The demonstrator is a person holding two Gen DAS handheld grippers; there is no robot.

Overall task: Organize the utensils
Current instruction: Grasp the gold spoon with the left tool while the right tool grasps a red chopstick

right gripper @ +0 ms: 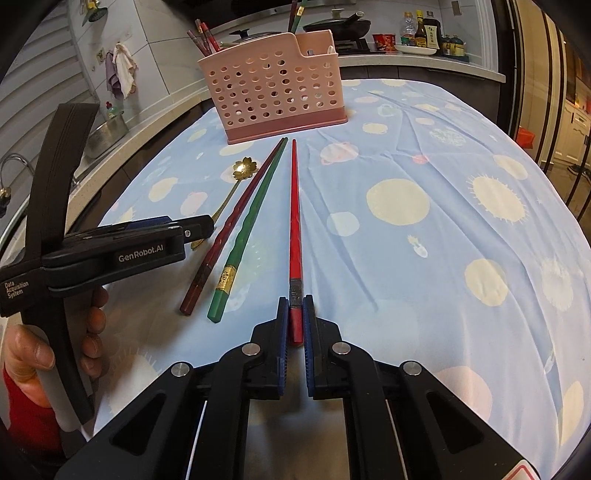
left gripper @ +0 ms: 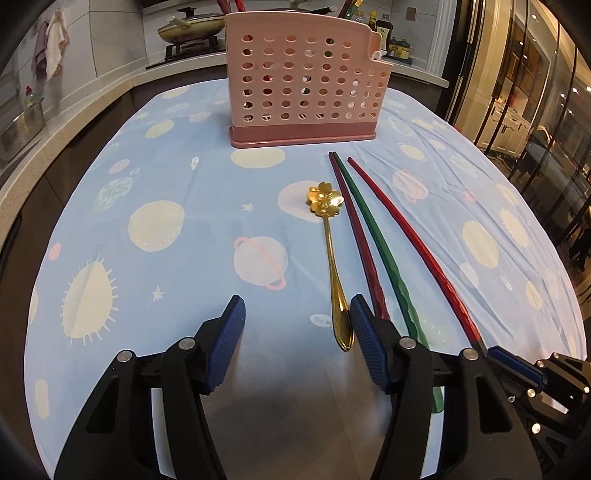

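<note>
A pink perforated utensil holder (left gripper: 304, 79) (right gripper: 275, 86) stands at the far side of the table with several chopsticks in it. On the cloth lie a gold flower spoon (left gripper: 330, 254) (right gripper: 236, 177), a dark red chopstick (left gripper: 356, 229) (right gripper: 236, 218), a green chopstick (left gripper: 376, 236) (right gripper: 255, 218) and a bright red chopstick (left gripper: 410, 243) (right gripper: 294, 221). My left gripper (left gripper: 297, 314) is open, its right finger beside the spoon's handle end. My right gripper (right gripper: 295, 314) is shut on the bright red chopstick's near end; it also shows in the left wrist view (left gripper: 491, 350).
The table carries a light blue cloth with planet prints (left gripper: 166, 221) (right gripper: 424, 221). A kitchen counter with a pan (left gripper: 192, 27), bottles (right gripper: 424, 24) and a metal pot (right gripper: 107, 133) runs behind and to the left. A glass cabinet stands at the right.
</note>
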